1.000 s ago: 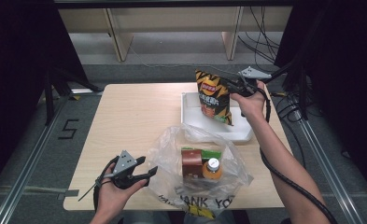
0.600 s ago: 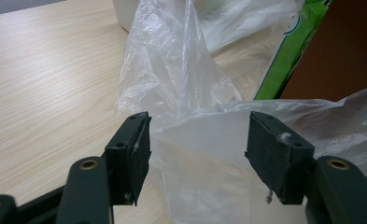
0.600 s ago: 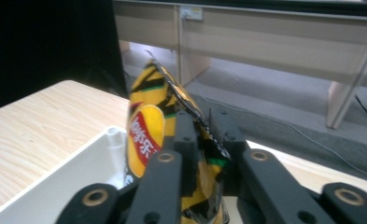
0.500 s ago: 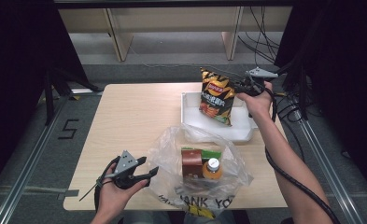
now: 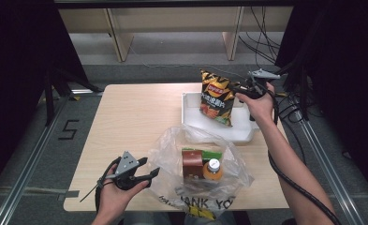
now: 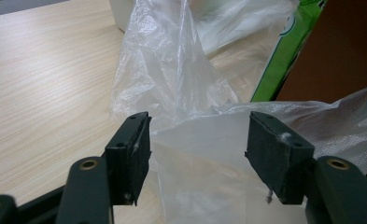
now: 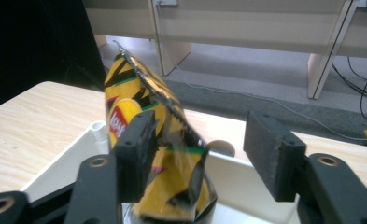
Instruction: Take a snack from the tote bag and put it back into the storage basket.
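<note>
A yellow and black chip bag (image 5: 216, 97) stands upright in the white tray (image 5: 240, 133) at the table's far right. My right gripper (image 5: 240, 90) is at the bag's upper right edge. In the right gripper view its jaws have just been opening; the chip bag (image 7: 148, 140) leans against the left pad and the right pad stands off it, so the right gripper (image 7: 200, 149) is open. My left gripper (image 5: 149, 168) sits open at the near left, with the clear plastic bag (image 6: 172, 70) loose between its pads.
The plastic bag (image 5: 172, 140) lies at the table's near middle and holds a brown and green carton (image 5: 191, 161) and an orange bottle (image 5: 212, 169). Bare wood spreads over the table's left half (image 5: 125, 117). Cables hang off the right edge.
The chip bag has gone from tilted to more upright in the tray. The right gripper's jaws have parted from the bag's top. The left gripper has not moved.
</note>
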The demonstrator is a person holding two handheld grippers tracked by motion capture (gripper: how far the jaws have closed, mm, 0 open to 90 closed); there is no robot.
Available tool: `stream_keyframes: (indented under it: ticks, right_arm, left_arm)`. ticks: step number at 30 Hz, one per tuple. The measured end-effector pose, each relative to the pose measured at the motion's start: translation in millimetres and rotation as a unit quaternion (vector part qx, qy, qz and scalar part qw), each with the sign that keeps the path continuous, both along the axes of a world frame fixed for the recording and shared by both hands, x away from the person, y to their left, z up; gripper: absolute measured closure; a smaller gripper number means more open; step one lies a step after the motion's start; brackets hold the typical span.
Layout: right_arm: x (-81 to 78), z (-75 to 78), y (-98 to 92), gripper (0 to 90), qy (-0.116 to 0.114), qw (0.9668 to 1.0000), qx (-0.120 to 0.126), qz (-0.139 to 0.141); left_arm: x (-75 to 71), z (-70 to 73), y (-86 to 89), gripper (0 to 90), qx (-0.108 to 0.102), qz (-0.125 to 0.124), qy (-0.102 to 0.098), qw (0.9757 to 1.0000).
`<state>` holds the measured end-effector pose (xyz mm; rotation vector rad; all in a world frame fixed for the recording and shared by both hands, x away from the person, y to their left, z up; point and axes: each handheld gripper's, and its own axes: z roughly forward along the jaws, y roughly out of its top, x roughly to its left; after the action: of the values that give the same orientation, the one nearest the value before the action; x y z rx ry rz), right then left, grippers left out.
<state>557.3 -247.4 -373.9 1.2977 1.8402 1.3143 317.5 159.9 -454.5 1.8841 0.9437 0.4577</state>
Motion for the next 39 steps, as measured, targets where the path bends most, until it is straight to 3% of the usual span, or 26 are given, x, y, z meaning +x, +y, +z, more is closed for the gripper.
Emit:
stream_keyframes:
  ticks: [3,9,11,19,22,23,24,26,27,29,30,34,35,38,39]
  right_arm:
    - [-7.8,1.2,-2.8,39.4,-0.008,1.0,0.002,0.002]
    - [-20.9,3.5,-6.2,38.1,0.0,1.0,0.005,0.004]
    - [-23.4,3.3,-9.1,37.9,-0.009,0.9999,-0.001,0.007]
    - [-41.8,2.0,-14.0,37.5,0.0,0.9997,-0.013,0.021]
    - [-48.1,-2.6,-17.6,41.8,0.007,0.9992,-0.025,0.032]
    - [-51.8,-4.1,-16.0,43.5,0.019,0.9993,-0.018,0.028]
    - [-54.1,-5.4,-18.4,46.0,0.03,0.9983,-0.028,0.041]
    - [-56.7,-8.7,-17.5,51.9,0.029,0.9985,-0.022,0.041]
    - [-57.2,-10.5,-19.3,56.0,0.02,0.9983,-0.035,0.043]
    - [-59.3,-10.7,-21.2,61.5,0.035,0.9967,-0.045,0.057]
    - [-61.3,-12.5,-17.7,64.1,0.04,0.9974,-0.033,0.049]
    - [-63.8,-16.7,-15.5,70.0,0.065,0.9955,-0.036,0.058]
    - [-62.6,-18.3,-17.9,70.5,0.058,0.9946,-0.056,0.066]
    - [-61.1,-22.8,-15.6,73.3,0.066,0.9938,-0.057,0.068]
    - [-61.6,-24.1,-16.4,75.1,0.067,0.9922,-0.07,0.078]
  left_arm:
    - [0.0,0.4,0.0,39.3,-0.001,0.002,0.0,1.0]
    - [0.3,0.8,-0.3,39.3,0.002,-0.002,-0.002,1.0]
    - [0.0,0.3,-1.6,39.3,-0.001,0.003,0.0,1.0]
    - [0.1,2.1,-0.8,39.5,0.004,-0.001,-0.004,1.0]
    - [-0.1,1.8,-0.9,39.5,-0.002,-0.002,-0.005,1.0]
    - [-0.4,2.0,-0.8,39.5,-0.001,0.0,-0.005,1.0]
    - [-0.7,1.8,-1.0,39.6,-0.006,0.002,-0.003,1.0]
    - [-1.1,2.7,-0.3,39.6,0.0,0.004,-0.006,1.0]
    - [-1.1,2.7,-0.2,39.7,0.0,0.003,-0.007,1.0]
    - [-0.8,1.8,-0.9,39.7,-0.005,0.003,-0.005,1.0]
    - [-0.8,1.8,-1.1,39.7,-0.005,0.003,-0.005,1.0]
    - [-0.7,2.3,0.9,39.6,-0.001,0.003,-0.006,1.0]
    - [-0.8,2.0,1.0,39.7,-0.005,0.005,-0.003,1.0]
    - [-0.8,2.2,2.2,39.7,-0.003,0.002,-0.005,1.0]
    - [-1.1,1.8,1.8,39.7,-0.006,0.003,-0.004,1.0]
